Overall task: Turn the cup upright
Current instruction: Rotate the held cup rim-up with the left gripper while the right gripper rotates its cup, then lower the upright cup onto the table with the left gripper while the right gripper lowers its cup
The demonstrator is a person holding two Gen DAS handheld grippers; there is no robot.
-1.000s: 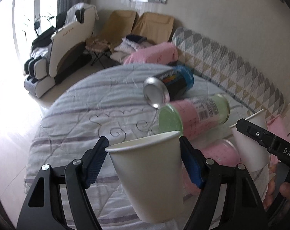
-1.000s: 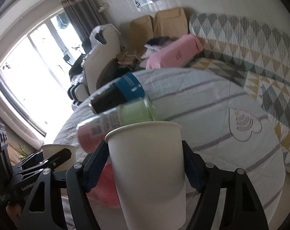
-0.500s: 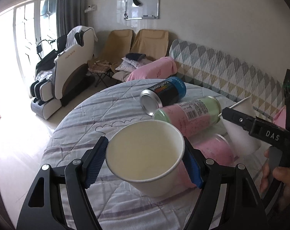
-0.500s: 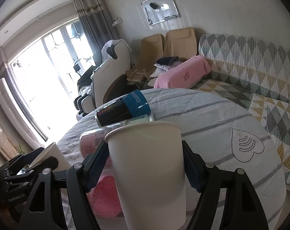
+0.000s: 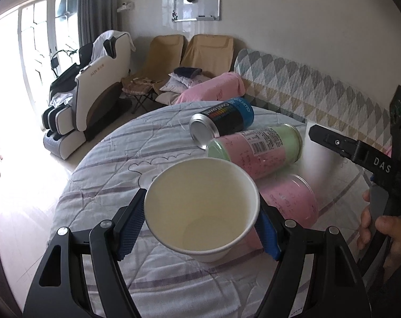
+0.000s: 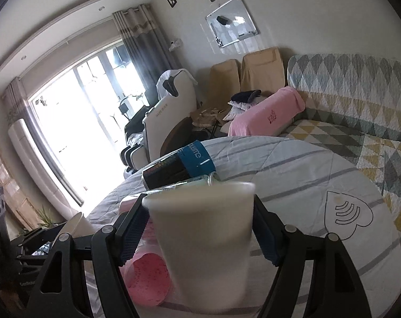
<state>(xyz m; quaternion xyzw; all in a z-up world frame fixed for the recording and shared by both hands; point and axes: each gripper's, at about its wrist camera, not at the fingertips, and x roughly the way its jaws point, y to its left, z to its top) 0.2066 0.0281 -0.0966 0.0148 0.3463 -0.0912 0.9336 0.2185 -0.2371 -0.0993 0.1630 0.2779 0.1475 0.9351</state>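
Left tongs: the left gripper [image 5: 201,218] is clamped on a white paper cup [image 5: 200,206], blue pads [image 5: 129,225] against its sides just under the rim.
Left cup: mouth up and tipped toward the camera, base low over the near edge of the quilted table [image 5: 115,148]; whether it touches the cloth cannot be told.
Cans: a dark and blue can [image 5: 223,122], a pink and green can [image 5: 256,149] and a pink can [image 5: 290,201] lie on their sides toward the table's middle, just beyond the cup.
Right tongs: the right gripper [image 6: 200,234] grips a second paper cup [image 6: 203,243], rim up, blurred, above the table's near edge.
Step, as judged: level each cup, lower it until the base sits flat, then part the pads slowly.
Care: squeeze lightly, since thin paper walls buckle; set down clear of the pink can so nothing rolls into it.
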